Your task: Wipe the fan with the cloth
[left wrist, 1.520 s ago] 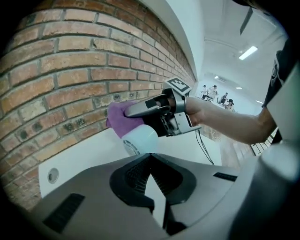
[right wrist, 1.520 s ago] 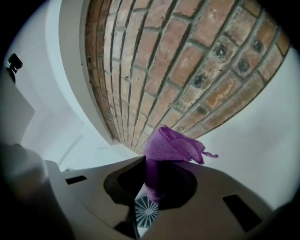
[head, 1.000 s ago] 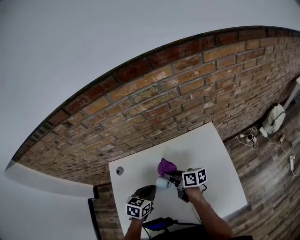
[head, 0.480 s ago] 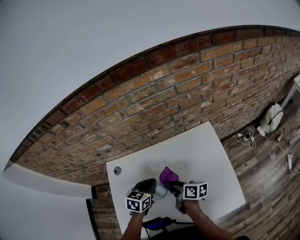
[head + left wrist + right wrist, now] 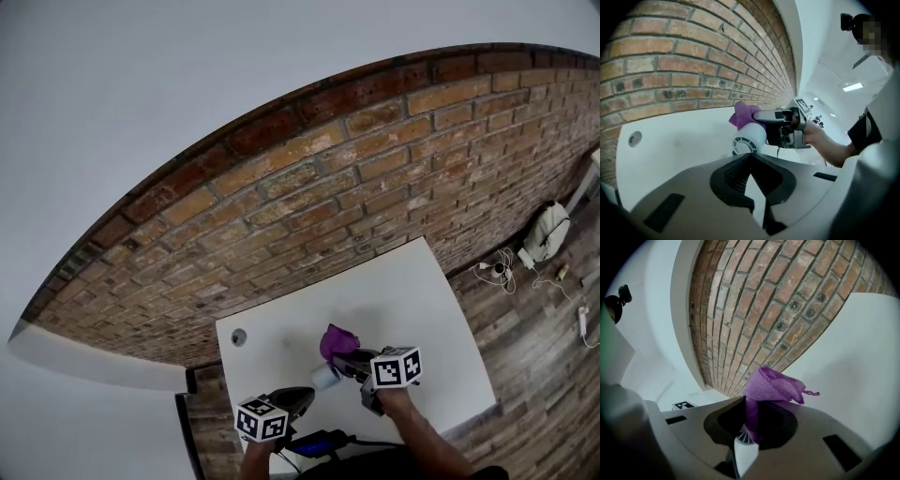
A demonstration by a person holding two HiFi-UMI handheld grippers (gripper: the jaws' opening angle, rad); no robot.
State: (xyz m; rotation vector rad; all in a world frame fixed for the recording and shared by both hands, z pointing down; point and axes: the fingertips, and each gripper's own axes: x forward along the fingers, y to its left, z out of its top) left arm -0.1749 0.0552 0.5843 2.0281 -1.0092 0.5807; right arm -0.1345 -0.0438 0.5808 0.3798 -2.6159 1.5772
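A small white fan stands on the white table; its round rear grille faces the left gripper view. A purple cloth is bunched over the fan's far side. My right gripper reaches over the fan and is shut on the cloth, with the fan's white body just below its jaws. My left gripper hangs near the table's front left, apart from the fan, its jaws shut with nothing between them.
A brick wall runs right behind the table. A round cable hole sits in the table's left part. A dark blue device lies at the front edge. Cables and a white appliance lie on the floor to the right.
My left gripper has drawn back from the fan toward the table's front left edge. The right gripper, the cloth and the fan have stayed about where they were.
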